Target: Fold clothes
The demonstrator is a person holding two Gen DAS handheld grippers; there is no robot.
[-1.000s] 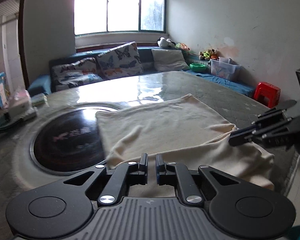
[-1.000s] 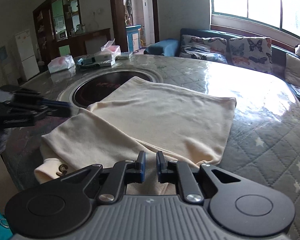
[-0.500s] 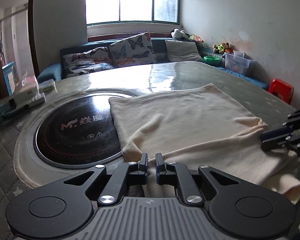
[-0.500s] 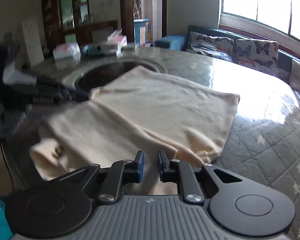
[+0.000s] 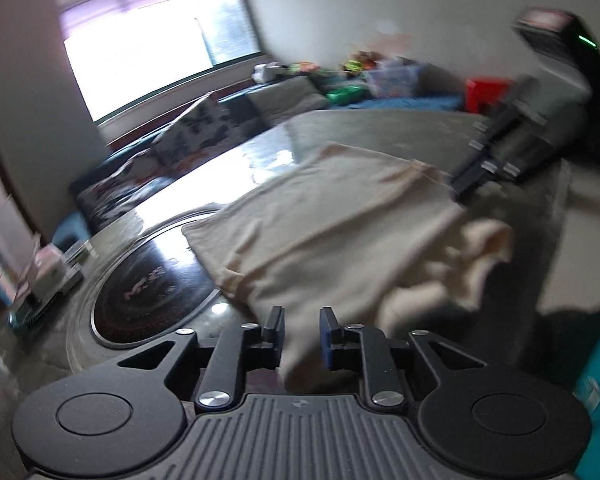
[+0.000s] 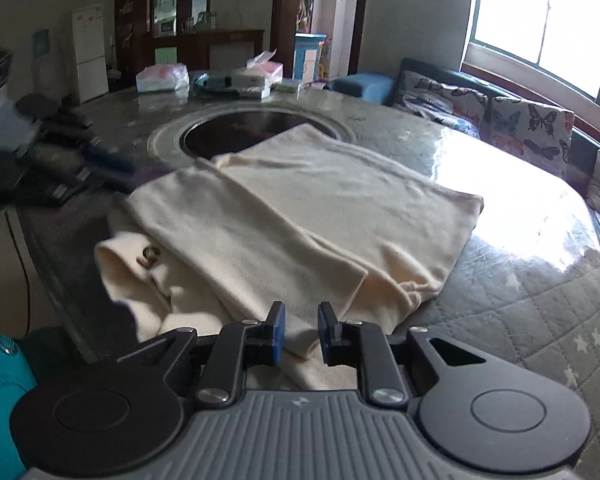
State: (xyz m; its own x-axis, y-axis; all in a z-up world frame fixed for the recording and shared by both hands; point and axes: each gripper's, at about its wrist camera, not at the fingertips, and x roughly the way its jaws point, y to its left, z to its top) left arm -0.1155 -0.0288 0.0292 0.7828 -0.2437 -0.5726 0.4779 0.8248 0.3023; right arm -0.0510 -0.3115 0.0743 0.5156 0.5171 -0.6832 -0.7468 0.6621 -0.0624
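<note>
The cream garment (image 6: 300, 216) lies partly folded on the round table (image 6: 540, 300), its long axis running from the near edge, where a loose end hangs over, away toward the dark glass hotplate (image 6: 236, 136). It sits directly ahead of both claws, and cloth shows between the parted fingers of the left gripper (image 5: 300, 330) and of the right gripper (image 6: 299, 330), neither clamped; the right looks squarer to the near hem. A small brown mark on the garment's collar end is unreadable; the hotplate's lettering is too blurred to read.
</note>
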